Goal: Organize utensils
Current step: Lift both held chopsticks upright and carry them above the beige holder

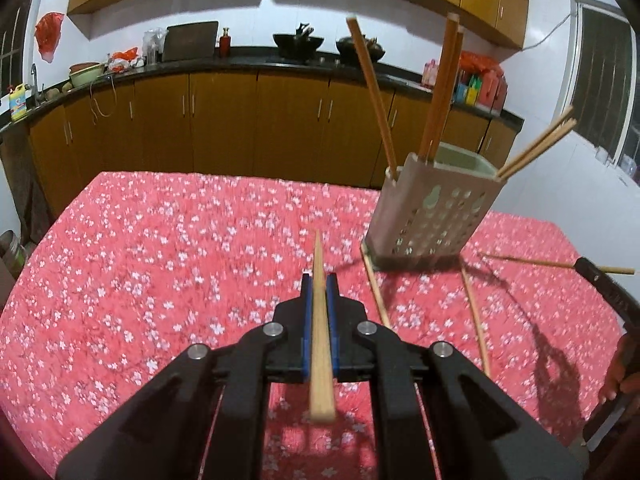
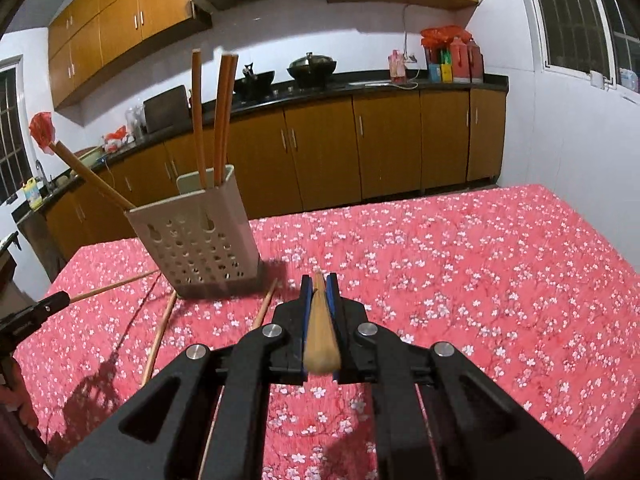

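Note:
A grey perforated utensil holder (image 1: pixel 430 212) (image 2: pixel 200 240) stands on the red flowered tablecloth with several wooden chopsticks (image 1: pixel 440 84) (image 2: pixel 222 116) upright or leaning in it. My left gripper (image 1: pixel 319 284) is shut on a chopstick (image 1: pixel 320 320) that points forward, left of and nearer than the holder. My right gripper (image 2: pixel 319 284) is shut on another chopstick (image 2: pixel 320 332), right of and nearer than the holder. Loose chopsticks (image 1: pixel 474 316) (image 2: pixel 160 332) lie on the cloth by the holder's base.
The table (image 1: pixel 160 240) (image 2: pixel 480 260) has edges at the far side and right. Kitchen counters with woks (image 1: pixel 298 42) and bottles (image 2: pixel 452 60) run behind. The right gripper shows at the left wrist view's right edge (image 1: pixel 604 284).

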{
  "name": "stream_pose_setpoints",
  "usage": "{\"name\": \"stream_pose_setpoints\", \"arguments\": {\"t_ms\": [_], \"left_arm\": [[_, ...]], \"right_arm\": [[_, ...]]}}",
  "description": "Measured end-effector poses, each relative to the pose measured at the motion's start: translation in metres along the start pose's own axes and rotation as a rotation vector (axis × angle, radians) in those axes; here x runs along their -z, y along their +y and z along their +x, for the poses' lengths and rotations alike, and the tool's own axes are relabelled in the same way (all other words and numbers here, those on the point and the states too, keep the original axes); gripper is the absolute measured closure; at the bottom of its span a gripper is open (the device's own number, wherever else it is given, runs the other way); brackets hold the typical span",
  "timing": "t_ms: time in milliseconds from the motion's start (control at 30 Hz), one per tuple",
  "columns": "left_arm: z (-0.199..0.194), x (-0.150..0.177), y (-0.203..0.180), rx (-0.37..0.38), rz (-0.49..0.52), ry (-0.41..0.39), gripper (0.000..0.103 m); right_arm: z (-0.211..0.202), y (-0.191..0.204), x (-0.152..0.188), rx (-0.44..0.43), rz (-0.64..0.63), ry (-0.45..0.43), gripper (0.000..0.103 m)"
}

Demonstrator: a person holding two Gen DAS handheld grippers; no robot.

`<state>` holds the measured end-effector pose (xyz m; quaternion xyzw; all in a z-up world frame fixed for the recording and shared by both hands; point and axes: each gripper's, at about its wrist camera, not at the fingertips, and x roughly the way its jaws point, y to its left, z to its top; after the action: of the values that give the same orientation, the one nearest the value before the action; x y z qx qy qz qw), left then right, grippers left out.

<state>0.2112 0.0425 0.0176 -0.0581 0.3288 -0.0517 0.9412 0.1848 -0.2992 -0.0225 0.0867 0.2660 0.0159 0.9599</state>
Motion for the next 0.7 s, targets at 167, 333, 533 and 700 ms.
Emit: {"name": "stream_pose_setpoints", "arguments": {"t_ms": [167, 333, 533, 700], "left_arm": [[-0.017, -0.012, 0.002, 0.019, -0.016, -0.051, 0.095], [-0.031, -0.024, 0.001, 0.028, -0.011, -0.099, 0.095], [-0.041, -0.032, 0.0, 0.032, -0.001, -0.126, 0.095], [-0.049, -0.037, -0.002, 0.061, 0.004, -0.134, 0.095]], "right_arm": [[-0.008, 0.003, -0.01, -0.009, -0.004, -0.049, 0.095], [-0.015, 0.007, -0.017, -0.019, -0.016, -0.082, 0.095], [-0.019, 0.012, -0.022, -0.025, -0.027, -0.098, 0.095], [-0.03, 0.016, -0.029, -0.06, -0.026, -0.122, 0.095]]}}
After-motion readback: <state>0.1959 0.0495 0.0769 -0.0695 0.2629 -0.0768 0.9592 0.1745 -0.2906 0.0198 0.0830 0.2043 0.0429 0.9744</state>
